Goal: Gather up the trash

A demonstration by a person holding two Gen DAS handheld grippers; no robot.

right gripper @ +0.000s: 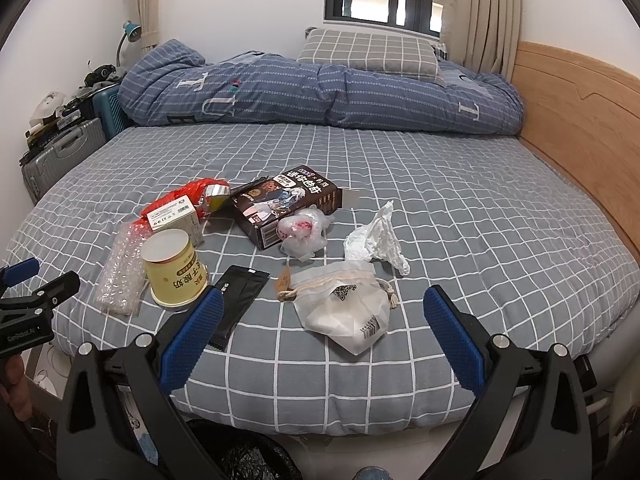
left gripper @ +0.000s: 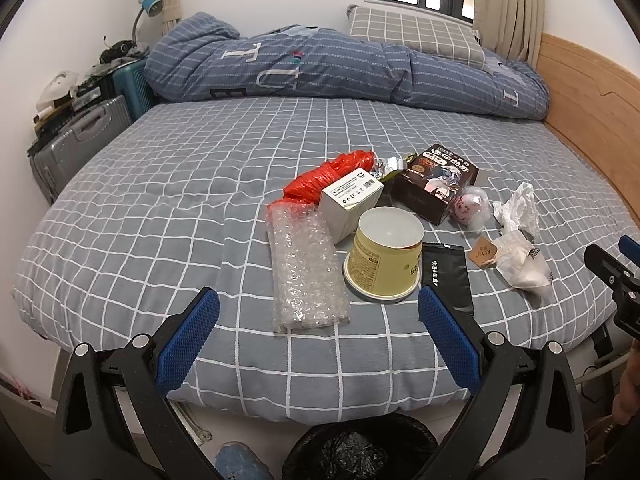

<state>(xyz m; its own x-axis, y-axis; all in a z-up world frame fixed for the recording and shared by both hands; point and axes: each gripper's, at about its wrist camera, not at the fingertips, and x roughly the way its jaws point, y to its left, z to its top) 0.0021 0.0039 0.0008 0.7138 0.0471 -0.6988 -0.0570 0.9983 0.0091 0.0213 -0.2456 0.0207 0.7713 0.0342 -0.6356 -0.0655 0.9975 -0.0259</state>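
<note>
Both grippers hung empty over the near edge of the bed (left gripper: pixel 160 208), the left gripper (left gripper: pixel 318 326) with its fingers spread wide and the right gripper (right gripper: pixel 324 328) the same, nothing between either pair. The trash lay scattered on the checked sheet in front of them: a bubble-wrap strip (left gripper: pixel 306 270), an overturned yellow paper cup (left gripper: pixel 384 258), a black sachet (left gripper: pixel 448 276), a white drawstring pouch (right gripper: pixel 348 312), a crumpled tissue (right gripper: pixel 374 236), a dark printed box (right gripper: pixel 288 204), a small white box (left gripper: pixel 350 202) and a red plastic bag (left gripper: pixel 332 176). The black-lined bin (left gripper: pixel 360 450) sat on the floor just below the bed edge, between the two grippers. The sensible first pick looked like the nearest pieces, the bubble wrap for the left and the pouch for the right; soft items would want a low pinch into the bedding, and the cup would be best gripped across its wall rather than its rim. The mattress edge was close, so a nudged sachet could slide off. Room to the right was open sheet up to the wooden side board (right gripper: pixel 580 120); the two grippers were near each other, so reaching in turn would avoid a clash.
</note>
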